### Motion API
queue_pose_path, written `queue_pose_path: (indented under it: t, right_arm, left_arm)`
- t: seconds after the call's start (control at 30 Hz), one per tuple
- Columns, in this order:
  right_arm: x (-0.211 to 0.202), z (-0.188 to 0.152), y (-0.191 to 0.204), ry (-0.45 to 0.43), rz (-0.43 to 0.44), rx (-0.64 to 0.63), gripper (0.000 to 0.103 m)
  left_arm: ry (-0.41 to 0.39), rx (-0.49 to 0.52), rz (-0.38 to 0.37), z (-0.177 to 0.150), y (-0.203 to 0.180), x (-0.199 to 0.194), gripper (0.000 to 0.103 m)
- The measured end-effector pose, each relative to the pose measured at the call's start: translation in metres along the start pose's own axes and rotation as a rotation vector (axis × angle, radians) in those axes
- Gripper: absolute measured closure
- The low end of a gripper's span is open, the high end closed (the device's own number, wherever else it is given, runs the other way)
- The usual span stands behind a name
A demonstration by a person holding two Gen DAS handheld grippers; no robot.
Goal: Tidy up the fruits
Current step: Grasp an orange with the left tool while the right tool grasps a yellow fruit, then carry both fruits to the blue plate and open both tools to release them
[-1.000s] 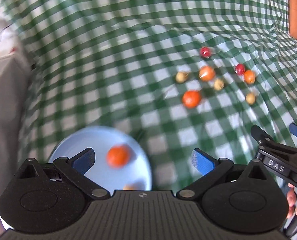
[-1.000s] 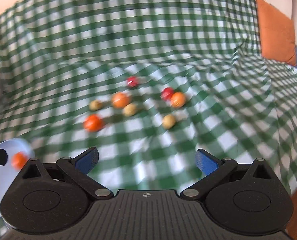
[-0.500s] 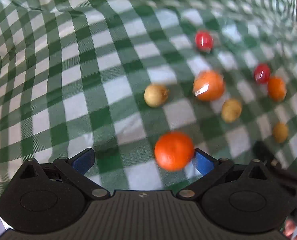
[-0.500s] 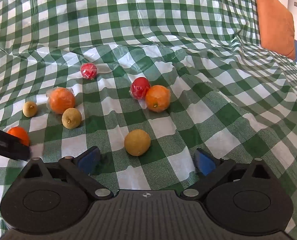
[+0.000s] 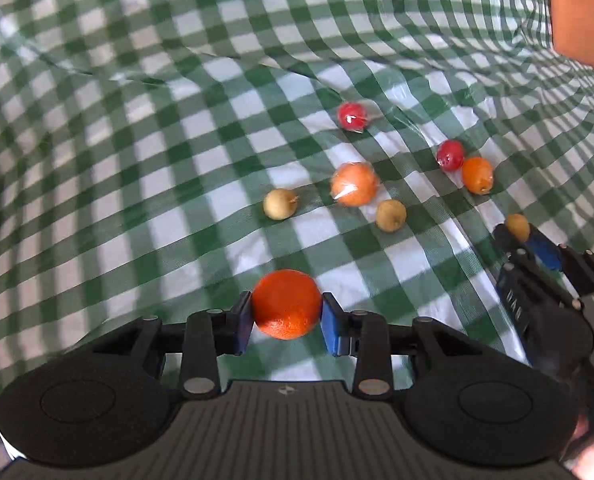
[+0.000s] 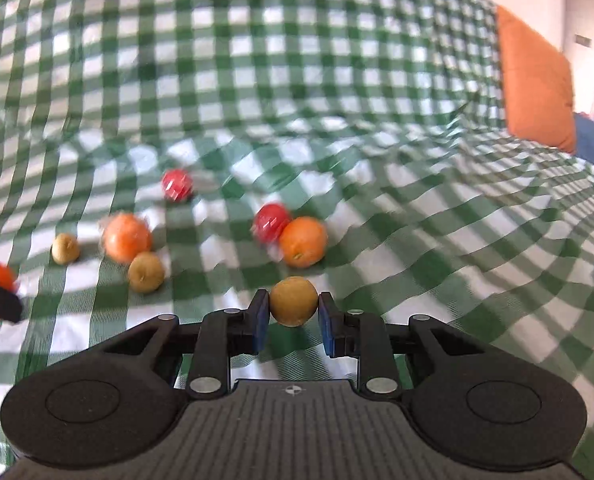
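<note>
I am gripping an orange (image 5: 286, 304) in my left fingers (image 5: 285, 322), a tan fruit (image 6: 294, 301) in my right fingers (image 6: 292, 322) (both mid-pickup); sorting spots needed next.

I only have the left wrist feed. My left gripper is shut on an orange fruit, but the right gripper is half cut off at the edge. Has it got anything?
Observer: Yes. In the right wrist view the right gripper is closed on a tan round fruit, pads touching both sides.
Operator: Is that fruit lifted or still on the checked cloth?
Observer: Cannot tell; it sits low over the checked cloth and the picture is blurred.
Operator: Anything crowding it?
Observer: A small orange lies just beyond it, with a wrapped red fruit touching that orange. The left gripper holding your orange fruit shows at the right view's left edge.
</note>
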State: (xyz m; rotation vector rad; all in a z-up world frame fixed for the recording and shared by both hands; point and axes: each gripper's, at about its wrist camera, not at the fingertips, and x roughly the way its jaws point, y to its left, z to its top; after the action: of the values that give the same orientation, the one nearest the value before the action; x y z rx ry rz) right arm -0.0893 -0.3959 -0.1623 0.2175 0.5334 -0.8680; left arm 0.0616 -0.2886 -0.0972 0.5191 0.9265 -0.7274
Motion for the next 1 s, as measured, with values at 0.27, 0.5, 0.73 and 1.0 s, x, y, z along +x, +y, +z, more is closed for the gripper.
queue_pose_path:
  t: [0.27, 0.5, 0.73, 1.0]
  right_arm:
    - [-0.101, 0.015, -0.011, -0.010, 0.110, 0.085, 0.076]
    - [-0.213, 0.013, 0.013, 0.040, 0.380, 0.087, 0.076]
    - [-0.294, 0.010, 0.060, 0.076, 0.623, 0.024, 0.075]
    - [-0.346, -0.001, 0.101, 0.071, 0.694, -0.153, 0.075]
  left_arm:
    - [-0.007, -0.076, 0.066, -0.067, 0.056, -0.112, 0.064]
    - [0.011, -0.184, 0.144, -0.144, 0.109, -0.191, 0.064]
    - [0.003, -0.283, 0.190, -0.212, 0.143, -0.244, 0.064]
    - [-0.036, -0.361, 0.198, -0.261, 0.159, -0.276, 0.064]
